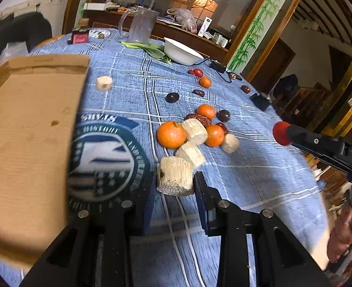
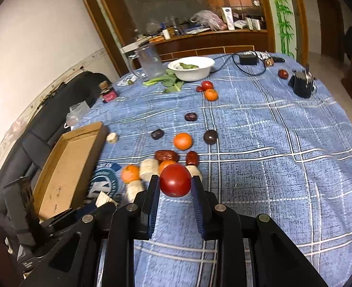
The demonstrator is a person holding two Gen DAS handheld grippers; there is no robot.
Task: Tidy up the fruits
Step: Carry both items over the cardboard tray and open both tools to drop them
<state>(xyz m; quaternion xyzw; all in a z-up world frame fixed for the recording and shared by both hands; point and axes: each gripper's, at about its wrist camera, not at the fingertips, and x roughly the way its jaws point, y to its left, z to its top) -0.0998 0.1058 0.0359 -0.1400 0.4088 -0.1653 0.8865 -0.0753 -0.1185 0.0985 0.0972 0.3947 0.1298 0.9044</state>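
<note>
Black jaws of the left gripper (image 1: 175, 186) clamp a pale corn-cob piece (image 1: 175, 176) by its two sides, held clear above the blue plaid tablecloth (image 1: 259, 181). Left of this gripper, close beside it, is an open cardboard box (image 1: 30, 143) with a bare floor. Ahead of the left gripper lies a cluster: a large mandarin (image 1: 171, 134), two more cob pieces (image 1: 195, 131), a smaller mandarin (image 1: 214, 135) and red dates (image 1: 200, 119). Right gripper (image 2: 175, 183): jaws closed on a red tomato (image 2: 175, 179), lifted off the cloth; in the left wrist view it appears to the right of the left gripper, with a hand (image 1: 343, 234) on its handle. Farther ahead of both grippers, well apart from them, are a white bowl (image 2: 190, 68), leafy greens (image 2: 166, 80) just beside it and a clear plastic jug (image 2: 149, 59).
</note>
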